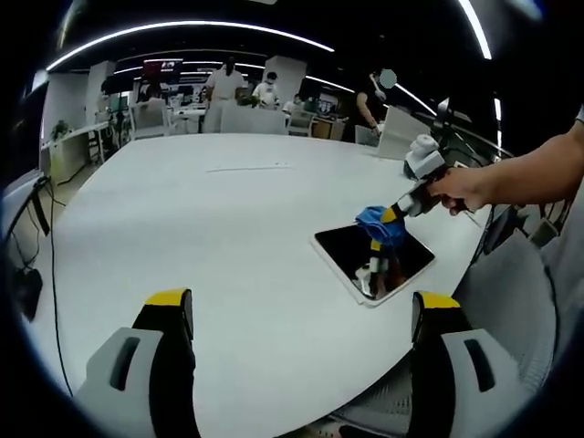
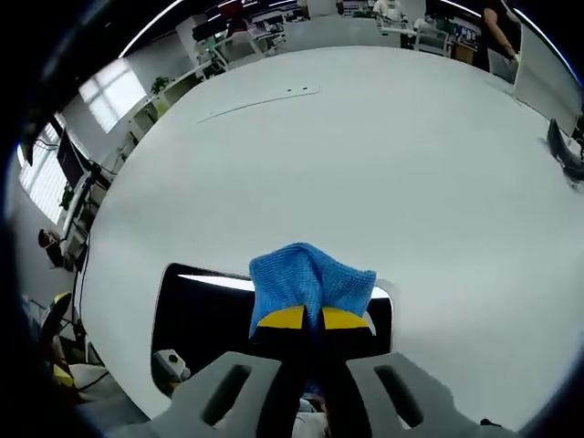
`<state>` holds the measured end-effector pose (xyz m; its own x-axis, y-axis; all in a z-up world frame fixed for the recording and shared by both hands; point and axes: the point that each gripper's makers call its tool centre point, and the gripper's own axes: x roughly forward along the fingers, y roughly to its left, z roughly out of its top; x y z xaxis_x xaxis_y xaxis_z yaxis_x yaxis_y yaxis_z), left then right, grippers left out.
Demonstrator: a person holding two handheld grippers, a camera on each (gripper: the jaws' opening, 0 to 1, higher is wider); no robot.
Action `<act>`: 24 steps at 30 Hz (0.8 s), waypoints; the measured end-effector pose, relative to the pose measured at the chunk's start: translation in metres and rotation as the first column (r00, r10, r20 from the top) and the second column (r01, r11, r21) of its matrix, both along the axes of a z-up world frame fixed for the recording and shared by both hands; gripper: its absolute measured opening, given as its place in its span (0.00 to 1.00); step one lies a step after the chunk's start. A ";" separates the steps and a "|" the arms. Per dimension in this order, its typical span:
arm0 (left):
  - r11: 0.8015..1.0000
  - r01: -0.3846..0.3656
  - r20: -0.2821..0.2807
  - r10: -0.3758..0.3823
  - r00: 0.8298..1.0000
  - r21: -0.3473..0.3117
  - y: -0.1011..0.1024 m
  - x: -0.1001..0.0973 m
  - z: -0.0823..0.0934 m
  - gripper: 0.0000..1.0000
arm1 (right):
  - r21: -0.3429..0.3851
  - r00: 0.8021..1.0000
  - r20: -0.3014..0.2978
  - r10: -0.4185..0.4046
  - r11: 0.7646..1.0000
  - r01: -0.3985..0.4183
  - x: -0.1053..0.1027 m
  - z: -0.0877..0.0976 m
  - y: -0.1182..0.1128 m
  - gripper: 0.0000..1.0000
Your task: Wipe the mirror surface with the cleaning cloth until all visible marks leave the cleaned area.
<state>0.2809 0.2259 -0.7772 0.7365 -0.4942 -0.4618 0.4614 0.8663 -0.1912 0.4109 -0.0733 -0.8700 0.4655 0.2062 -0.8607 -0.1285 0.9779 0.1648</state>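
No writing is legible. The right tool (image 2: 304, 318) pinches the blue cleaning cloth (image 2: 308, 276) against the mirror (image 2: 205, 315), which lies near the white desk (image 2: 365, 155) edge. The left tool (image 1: 297, 315) hovers wide open, holding nothing, over broad bare desk.

I get even light from ceiling strips (image 1: 182, 29), a bright table (image 1: 228, 237), and fisheye bending at the edges.

Nubby cloth (image 2: 310, 278), glossy mirror (image 2: 205, 315)
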 end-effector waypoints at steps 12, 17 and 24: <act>1.000 0.005 0.000 -0.005 1.000 0.020 0.008 0.003 0.004 0.99 | -0.007 1.000 0.006 -0.017 1.000 0.017 -0.008 0.002 0.002 0.00; 1.000 -0.010 0.009 0.010 1.000 0.016 0.011 0.011 0.008 0.99 | -0.004 1.000 0.007 -0.003 1.000 0.003 -0.022 0.002 0.003 0.00; 0.999 -0.001 0.016 0.000 1.000 0.038 0.010 0.017 0.007 0.99 | -0.010 1.000 0.020 0.022 1.000 -0.022 -0.038 0.003 0.003 0.00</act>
